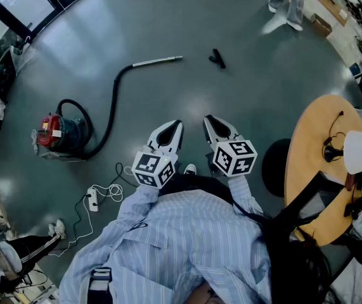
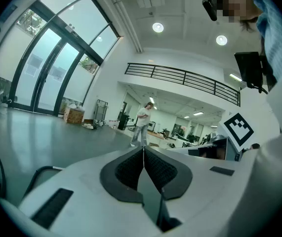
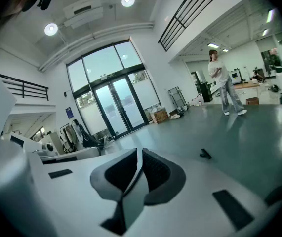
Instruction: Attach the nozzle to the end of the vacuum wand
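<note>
The wand (image 1: 158,61) is the shiny tube lying on the floor (image 1: 257,87). The little black nozzle (image 1: 217,58) lies near the wand's open end, a bit to the right of it, not touching it. At the wand's other end a black hose (image 1: 112,103) bends back to the red vacuum cleaner (image 1: 63,133). Both tools are well apart from the wand, up in front of the person. The left tool (image 1: 175,127) has its jaws pressed together with nothing in them. The right tool (image 1: 212,120) has its jaws together too, and holds nothing.

I think the job has not started yet. The first step is to go over to the wand. To do it well, open both tools before reaching down. One tool should take the wand close to its open end, so it does not wobble. The other should take the nozzle by its body, not by its neck. Then line the neck up straight with the wand's end and push.
</note>
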### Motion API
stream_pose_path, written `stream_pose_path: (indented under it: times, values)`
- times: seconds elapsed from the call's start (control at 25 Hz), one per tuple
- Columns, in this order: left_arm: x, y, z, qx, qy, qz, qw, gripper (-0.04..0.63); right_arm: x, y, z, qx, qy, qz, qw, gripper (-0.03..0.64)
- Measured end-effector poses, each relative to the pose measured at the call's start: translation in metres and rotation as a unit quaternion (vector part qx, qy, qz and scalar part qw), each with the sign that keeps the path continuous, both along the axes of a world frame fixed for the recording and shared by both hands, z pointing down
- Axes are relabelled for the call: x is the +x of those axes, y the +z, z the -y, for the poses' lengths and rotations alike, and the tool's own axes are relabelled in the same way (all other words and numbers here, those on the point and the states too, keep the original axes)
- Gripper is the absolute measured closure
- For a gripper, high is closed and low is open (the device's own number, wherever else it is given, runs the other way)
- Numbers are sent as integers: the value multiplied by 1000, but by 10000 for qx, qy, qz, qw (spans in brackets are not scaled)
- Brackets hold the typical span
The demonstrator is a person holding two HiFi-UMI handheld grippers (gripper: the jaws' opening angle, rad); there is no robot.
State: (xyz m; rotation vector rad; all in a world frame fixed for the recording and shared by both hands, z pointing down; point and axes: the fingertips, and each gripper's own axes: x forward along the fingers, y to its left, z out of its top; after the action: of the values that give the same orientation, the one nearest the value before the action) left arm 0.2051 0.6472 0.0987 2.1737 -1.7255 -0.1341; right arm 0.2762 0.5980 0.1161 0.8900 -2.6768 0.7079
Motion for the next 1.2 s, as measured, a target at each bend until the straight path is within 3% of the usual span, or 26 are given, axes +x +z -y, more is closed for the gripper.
stream_pose_path:
  times: [0.64,1.2]
  values:
    - [9,3,12,-36,124,-77,9999,589,22,-1,9,125,197,59,9997,581]
    - [-29,18,58,-198,-27,-149,9997,589,6,21,54,-109,253,95,9996,581]
